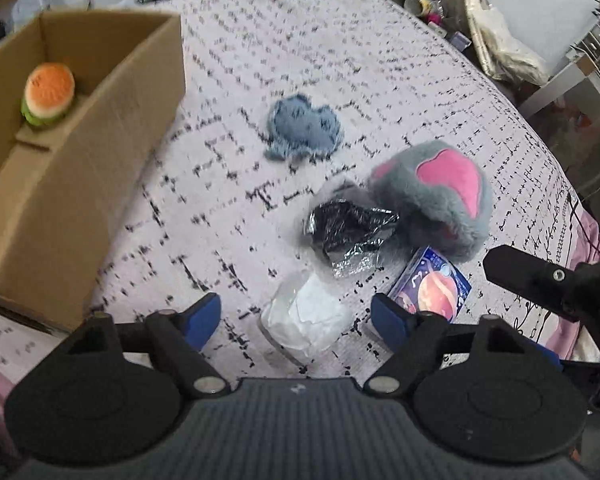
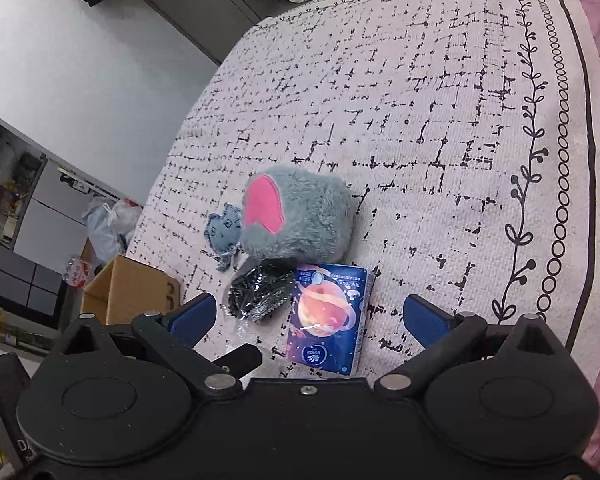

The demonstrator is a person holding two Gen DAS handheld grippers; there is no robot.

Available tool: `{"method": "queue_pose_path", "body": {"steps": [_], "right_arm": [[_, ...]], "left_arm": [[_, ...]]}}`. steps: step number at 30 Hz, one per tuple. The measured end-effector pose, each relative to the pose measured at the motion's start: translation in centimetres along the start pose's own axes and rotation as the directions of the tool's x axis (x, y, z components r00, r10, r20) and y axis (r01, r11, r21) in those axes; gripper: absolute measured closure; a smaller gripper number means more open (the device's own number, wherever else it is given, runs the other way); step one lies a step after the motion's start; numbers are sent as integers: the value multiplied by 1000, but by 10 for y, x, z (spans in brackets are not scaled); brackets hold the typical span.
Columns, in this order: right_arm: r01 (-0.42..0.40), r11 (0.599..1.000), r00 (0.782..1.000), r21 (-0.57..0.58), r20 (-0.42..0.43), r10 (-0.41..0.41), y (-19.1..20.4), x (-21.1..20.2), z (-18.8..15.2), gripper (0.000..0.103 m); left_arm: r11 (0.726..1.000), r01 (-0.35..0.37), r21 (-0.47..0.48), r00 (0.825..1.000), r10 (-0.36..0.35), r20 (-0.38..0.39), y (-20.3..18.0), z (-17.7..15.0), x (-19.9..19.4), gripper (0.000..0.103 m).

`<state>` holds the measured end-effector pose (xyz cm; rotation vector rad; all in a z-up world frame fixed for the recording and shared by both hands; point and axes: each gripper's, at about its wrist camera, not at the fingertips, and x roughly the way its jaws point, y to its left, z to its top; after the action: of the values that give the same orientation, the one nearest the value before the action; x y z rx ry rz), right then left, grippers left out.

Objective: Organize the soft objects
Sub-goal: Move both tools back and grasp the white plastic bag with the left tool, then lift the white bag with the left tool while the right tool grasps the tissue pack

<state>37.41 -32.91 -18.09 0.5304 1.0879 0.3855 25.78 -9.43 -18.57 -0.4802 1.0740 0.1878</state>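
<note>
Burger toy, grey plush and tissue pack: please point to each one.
Burger toy (image 1: 49, 94), left wrist view, on its orange top.
Grey plush (image 2: 300, 212), right wrist view, on its fur.
Tissue pack (image 2: 328, 316), right wrist view, on its printed front.

A pale bedspread (image 2: 440, 92) with broken black grid lines fills both views, with tied plastic bags (image 2: 110, 222) at left and cluttered jars (image 1: 428, 8) at upper right.

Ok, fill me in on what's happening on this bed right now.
Soft things are being sorted into a cardboard box. A burger plush already sits inside. Both the left gripper and right gripper are open and empty. On the bedspread lie a grey-pink plush, blue fabric patch, black foil bag, white packet and tissue pack.
</note>
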Motion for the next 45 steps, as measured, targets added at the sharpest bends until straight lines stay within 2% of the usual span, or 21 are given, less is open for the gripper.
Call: {"method": "queue_pose_path", "body": {"steps": [2,5,9,17,23,25,28,30,34,45], "right_arm": [[7,1000,1000,-5,-7,-7,0,4,0,2],[21,1000,999,-13,-24,-21,2,13,-1,2],[43,999,998,-26,-45,-44,4,23,-4,6],[96,992,992,-80,-75,-102,13,40,-13,7],[172,968,981,-184,-62,-186,27,51,-23,6],[203,953,975,-226,-48,-219,33,54,-27,10],[258,917,961,-306,-21,-277,42,56,-33,25],[285,902,953,-325,-2,-302,45,54,-34,48],[295,909,953,-295,18,-303,44,42,-36,48],[293,926,955,-238,115,-273,72,-13,-41,48]], "left_arm": [[1000,4,-9,1000,-4,-14,1,0,6,33],[1000,11,-18,1000,-11,-20,4,0,10,53],[999,40,-21,999,-41,-10,9,1,7,54],[999,45,-24,999,-44,18,24,8,-8,54],[999,20,-27,1000,-19,19,34,17,-19,54],[1000,21,-23,1000,-21,16,37,20,-24,54],[1000,29,2,999,-29,38,40,20,-35,54],[999,40,13,998,-40,41,42,20,-40,54],[998,59,19,998,-60,37,47,21,-48,54],[994,101,50,990,-105,95,66,29,-92,54]]}}
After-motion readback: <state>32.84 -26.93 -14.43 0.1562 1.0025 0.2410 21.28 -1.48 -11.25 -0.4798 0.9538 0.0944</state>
